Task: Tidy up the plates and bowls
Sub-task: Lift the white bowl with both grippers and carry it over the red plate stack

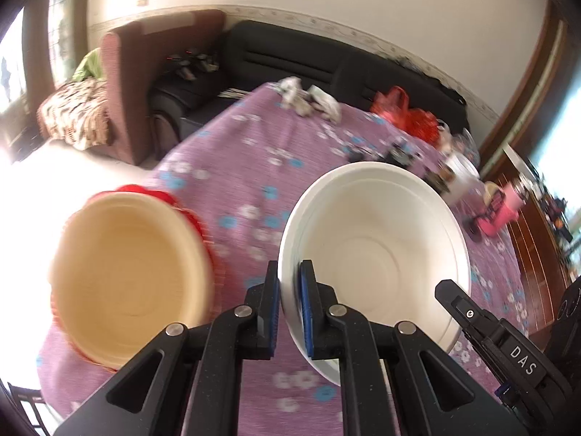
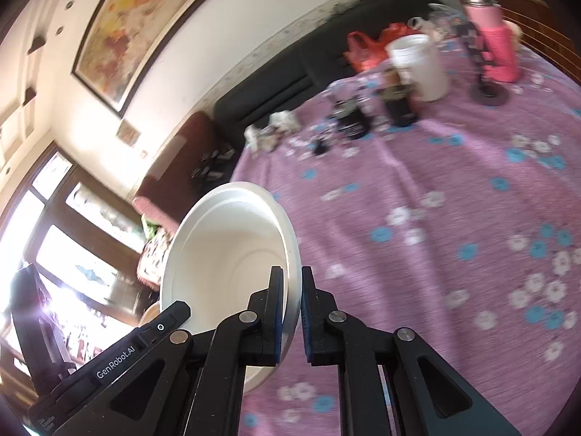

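Observation:
A white bowl (image 1: pixel 377 239) hangs in the air above the table, held from both sides. My left gripper (image 1: pixel 289 272) is shut on its left rim, one blue pad inside and one outside. My right gripper (image 2: pixel 292 276) is shut on the opposite rim of the same white bowl (image 2: pixel 232 250); its black body shows at the lower right of the left wrist view. To the left, a tan bowl (image 1: pixel 130 272) sits in a red ruffled dish (image 1: pixel 196 218) on the purple flowered tablecloth (image 1: pixel 236 167).
Far side of the table holds a white cup (image 2: pixel 421 65), a pink bottle (image 2: pixel 497 43), dark jars (image 2: pixel 399 105), a red bag (image 2: pixel 366 47) and crumpled paper (image 1: pixel 308 98). A black sofa (image 1: pixel 290 54) and brown armchair (image 1: pixel 123 87) stand beyond. The tablecloth (image 2: pixel 454 218) shows bare at the right.

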`<move>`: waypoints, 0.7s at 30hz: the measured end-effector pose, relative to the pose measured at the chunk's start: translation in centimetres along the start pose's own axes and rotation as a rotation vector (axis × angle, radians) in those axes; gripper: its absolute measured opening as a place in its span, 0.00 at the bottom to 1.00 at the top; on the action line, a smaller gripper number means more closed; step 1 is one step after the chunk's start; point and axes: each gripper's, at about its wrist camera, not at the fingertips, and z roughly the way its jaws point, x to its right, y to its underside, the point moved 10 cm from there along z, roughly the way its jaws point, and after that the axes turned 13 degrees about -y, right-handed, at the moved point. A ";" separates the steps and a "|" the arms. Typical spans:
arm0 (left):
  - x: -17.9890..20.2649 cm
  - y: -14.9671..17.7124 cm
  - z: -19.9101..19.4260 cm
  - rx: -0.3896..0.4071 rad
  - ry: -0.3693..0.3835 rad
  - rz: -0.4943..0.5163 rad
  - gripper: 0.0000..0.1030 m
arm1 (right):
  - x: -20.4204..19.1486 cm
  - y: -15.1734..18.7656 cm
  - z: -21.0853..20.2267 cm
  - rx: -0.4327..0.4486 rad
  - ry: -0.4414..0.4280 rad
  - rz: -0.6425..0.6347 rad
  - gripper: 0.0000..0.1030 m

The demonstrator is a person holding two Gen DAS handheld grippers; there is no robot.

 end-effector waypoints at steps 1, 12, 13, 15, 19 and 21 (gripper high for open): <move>-1.0 -0.2 -0.1 0.001 -0.007 -0.013 0.10 | -1.0 0.4 0.6 -0.009 -0.008 -0.011 0.10; -12.6 -1.1 -1.4 0.025 -0.123 -0.130 0.10 | -10.2 5.6 7.2 -0.117 -0.085 -0.120 0.10; -13.3 -1.1 -1.3 0.024 -0.132 -0.136 0.10 | -10.7 6.1 7.7 -0.125 -0.089 -0.127 0.10; -14.7 -0.8 -1.1 0.015 -0.146 -0.149 0.10 | -11.5 7.1 8.6 -0.145 -0.095 -0.138 0.10; -16.6 0.0 -0.2 -0.008 -0.166 -0.164 0.11 | -12.1 8.9 10.3 -0.179 -0.092 -0.151 0.10; -17.3 0.3 0.3 -0.021 -0.174 -0.168 0.11 | -12.1 9.4 10.9 -0.188 -0.087 -0.155 0.10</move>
